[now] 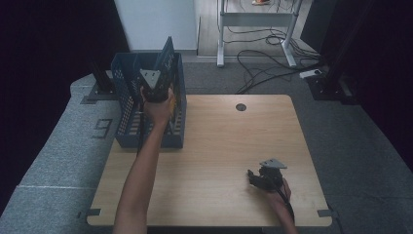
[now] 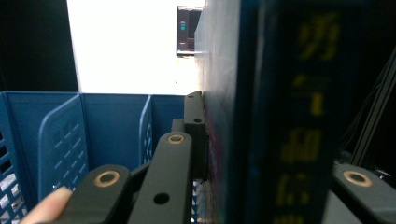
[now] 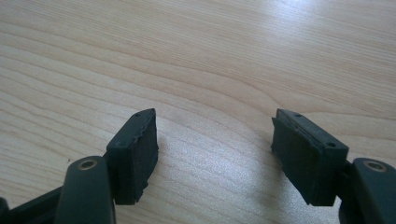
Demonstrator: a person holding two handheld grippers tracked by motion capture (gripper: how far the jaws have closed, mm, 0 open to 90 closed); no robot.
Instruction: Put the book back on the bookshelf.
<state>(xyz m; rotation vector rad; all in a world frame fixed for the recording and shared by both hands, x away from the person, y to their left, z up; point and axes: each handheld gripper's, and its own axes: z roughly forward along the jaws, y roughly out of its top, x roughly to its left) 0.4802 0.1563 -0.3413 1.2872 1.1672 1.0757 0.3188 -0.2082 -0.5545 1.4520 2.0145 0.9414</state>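
Observation:
A dark blue book (image 1: pixel 165 54) stands tilted over the blue plastic basket (image 1: pixel 125 92) at the table's back left corner. My left gripper (image 1: pixel 157 80) is shut on it above the basket. In the left gripper view the book (image 2: pixel 280 116) is edge-on with yellow characters on its spine, and one black pad (image 2: pixel 194 123) presses flat on its cover; the basket's dividers (image 2: pixel 60 135) lie below. My right gripper (image 1: pixel 253 178) rests low on the wooden table (image 1: pixel 219 141) at the front right. Its jaws (image 3: pixel 215 144) are open with only bare wood between them.
The basket has perforated walls and upright dividers forming several slots. A small round hole (image 1: pixel 240 107) sits near the table's far edge. Beyond the table are grey carpet, loose cables (image 1: pixel 263 63) and a white desk frame (image 1: pixel 255 19).

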